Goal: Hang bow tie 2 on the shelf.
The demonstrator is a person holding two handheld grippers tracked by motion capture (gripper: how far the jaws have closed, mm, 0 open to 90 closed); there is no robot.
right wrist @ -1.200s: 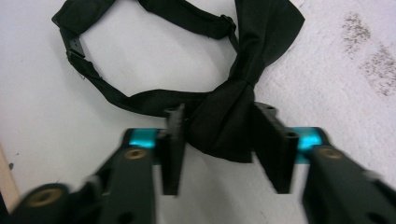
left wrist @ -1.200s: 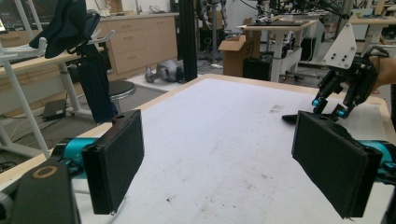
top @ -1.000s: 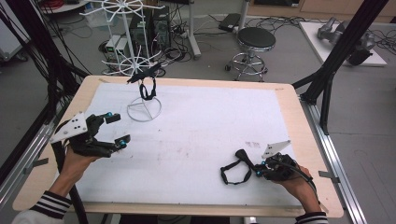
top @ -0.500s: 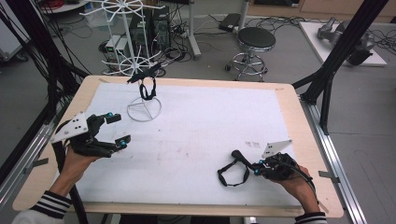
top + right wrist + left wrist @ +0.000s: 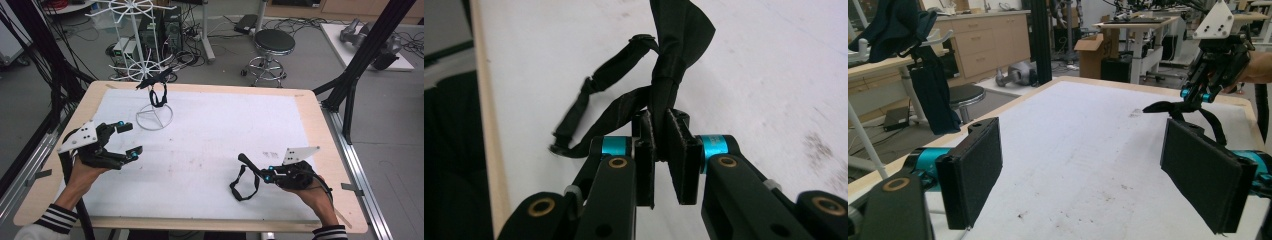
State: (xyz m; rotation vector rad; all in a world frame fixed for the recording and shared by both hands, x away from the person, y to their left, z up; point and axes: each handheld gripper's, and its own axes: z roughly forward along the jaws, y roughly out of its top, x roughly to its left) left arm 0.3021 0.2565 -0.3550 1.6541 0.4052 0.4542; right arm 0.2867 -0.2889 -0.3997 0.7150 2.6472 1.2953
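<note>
A black bow tie (image 5: 248,165) with a looped strap is pinched at its knot by my right gripper (image 5: 267,176), low over the white mat at the front right. In the right gripper view the jaws of that gripper (image 5: 663,150) are shut on the tie (image 5: 679,30), and the strap trails onto the mat. My left gripper (image 5: 131,140) is held open above the mat's left side, with nothing between its pads (image 5: 973,175). The left gripper view also shows the right gripper (image 5: 1200,92) holding the tie (image 5: 1168,106) farther off.
A white wire rack (image 5: 154,117) stands on the mat at the back left, and a second black bow tie (image 5: 158,95) hangs from it. Behind the table are a stool (image 5: 272,42) and black frame posts (image 5: 350,90).
The right gripper has shifted the bow tie slightly to the left, and its strap has slid along the mat. The left gripper has stayed where it was.
</note>
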